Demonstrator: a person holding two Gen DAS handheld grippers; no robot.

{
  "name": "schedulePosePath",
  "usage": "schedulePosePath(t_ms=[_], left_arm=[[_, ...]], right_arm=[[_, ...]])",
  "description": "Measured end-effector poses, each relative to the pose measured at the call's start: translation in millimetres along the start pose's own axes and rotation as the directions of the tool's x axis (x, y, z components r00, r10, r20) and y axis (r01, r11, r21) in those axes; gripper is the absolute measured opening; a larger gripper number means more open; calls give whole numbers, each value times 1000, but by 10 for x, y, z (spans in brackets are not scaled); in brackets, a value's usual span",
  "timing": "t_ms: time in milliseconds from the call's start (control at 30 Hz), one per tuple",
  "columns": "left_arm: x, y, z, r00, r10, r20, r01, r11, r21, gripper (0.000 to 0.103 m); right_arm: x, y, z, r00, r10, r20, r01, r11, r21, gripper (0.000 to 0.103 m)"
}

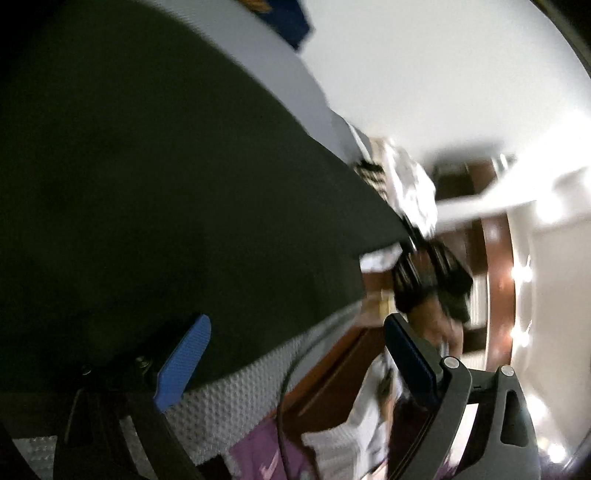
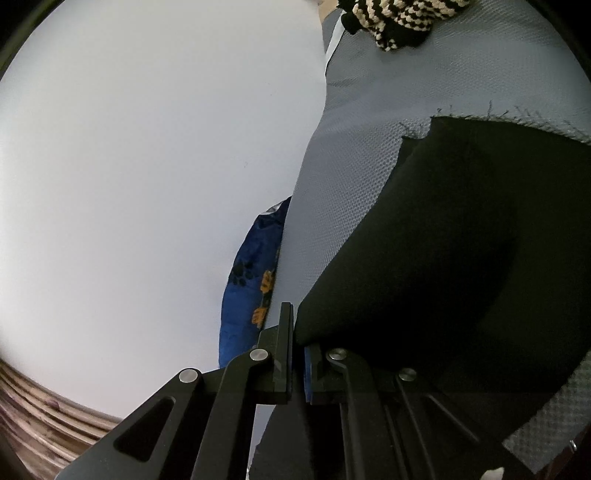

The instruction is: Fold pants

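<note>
Left wrist view: blurred. Black pants [image 1: 155, 192] spread wide over a grey textured mat [image 1: 236, 391], filling most of the frame. Left gripper [image 1: 299, 354] released, fingers well apart, holding nothing; blue-padded finger [image 1: 184, 362] lying at the pants' near edge, whether touching cannot be told; the other finger out past the mat. Beyond it, a person with dark hair [image 1: 428, 280], white wall and brown woodwork, all smeared.

Right wrist view: sharper. Same pants [image 2: 461, 240] lying on the grey mat [image 2: 354, 177], frayed mat border showing above them. Right gripper [image 2: 297, 354] clenched on the pants, a corner of black cloth pinched between nearly closed fingers. Blue printed fabric [image 2: 255, 273] hanging at the mat's far side, a black-and-cream knitted item [image 2: 399, 18] at the top, white wall [image 2: 147, 166] behind.

Likely risks: only one corner gripped, so lifting could let the free side sag and the fold go crooked. A thin pinch near the hem could slip out under pull. Dragging could bunch the mat.
</note>
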State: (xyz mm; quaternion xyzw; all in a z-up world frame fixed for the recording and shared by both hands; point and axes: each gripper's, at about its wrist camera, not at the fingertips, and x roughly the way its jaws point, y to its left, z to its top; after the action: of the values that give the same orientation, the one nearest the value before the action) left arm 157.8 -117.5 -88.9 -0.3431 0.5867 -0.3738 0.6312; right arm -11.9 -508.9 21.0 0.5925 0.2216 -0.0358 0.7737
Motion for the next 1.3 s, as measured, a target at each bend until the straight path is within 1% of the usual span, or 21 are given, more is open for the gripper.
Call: schedulePosePath(t_ms=[167,267,300,367,400,433,500,533,667,767,833,900,933,967,1000,1067,1100,1167,1200,1233,1300], left_arm=[[111,-77,32,998,43,47,-44,999,26,94],[44,15,41,989,16,148,-10,999,-38,94],[1,59,47,983,9,182,2,998,-58,94],[-60,100,58,975,26,222,-12,998,-66,87],[-71,87,68,973,45,227,-33,998,-58,76],[-100,81,85,972,63,225,-54,998,-45,60],[-107,37,84,972,98,213,-96,995,-17,43],[-100,15,78,972,110,207,-112,994,-4,40],[-207,37,68,974,144,172,-152,988,35,36],[-142,24,14,977,180,117,-187,981,48,35],[-78,86,-11,972,222,71,-225,973,47,35],[-66,161,-49,971,235,51,-237,971,39,33],[-66,143,-51,968,246,54,-249,967,59,31],[-54,113,-58,965,258,51,-261,962,81,31],[-46,77,-75,962,268,53,-272,957,98,31],[-24,70,-70,963,265,48,-269,959,93,31],[-28,84,-67,965,260,45,-263,961,86,31],[-26,74,-54,964,262,41,-265,960,90,31],[-21,64,-51,963,268,39,-271,958,97,31],[-13,51,-49,962,272,38,-274,956,104,31],[-24,64,-41,961,273,34,-275,955,110,31]], right_arm=[[-61,28,20,1000,20,2,-20,1000,5,6],[-85,43,15,1000,18,-2,-18,1000,4,6],[-96,38,11,1000,15,-2,-15,1000,4,6],[-121,23,11,1000,4,-1,-4,1000,5,6],[-128,3,11,1000,-2,0,2,1000,6,6],[-143,-15,11,1000,-7,2,7,1000,6,6],[-185,-42,3,1000,-24,8,24,1000,1,6],[-207,-46,-3,999,-31,10,32,999,-9,6],[-303,-26,-67,997,-81,20,82,994,-75,6],[-378,-26,-164,989,-142,30,145,979,-145,6],[-404,-109,-230,984,-176,23,177,971,-163,6],[-394,-323,-255,978,-209,4,208,970,-127,6],[-381,-434,-256,980,-198,-15,196,976,-98,6],[-364,-540,-254,984,-176,-38,173,983,-66,7],[-375,-653,-249,988,-147,-39,146,989,-20,9],[-390,-846,-212,997,-75,-33,78,994,72,11],[-401,-931,-190,997,-68,-29,71,991,112,13],[-468,-1097,-147,999,-45,18,41,982,183,25],[-516,-1185,-119,998,-39,51,27,975,220,28],[-562,-1250,-87,996,-29,79,8,969,248,26],[-666,-1315,22,992,-11,126,-24,963,269,27]])
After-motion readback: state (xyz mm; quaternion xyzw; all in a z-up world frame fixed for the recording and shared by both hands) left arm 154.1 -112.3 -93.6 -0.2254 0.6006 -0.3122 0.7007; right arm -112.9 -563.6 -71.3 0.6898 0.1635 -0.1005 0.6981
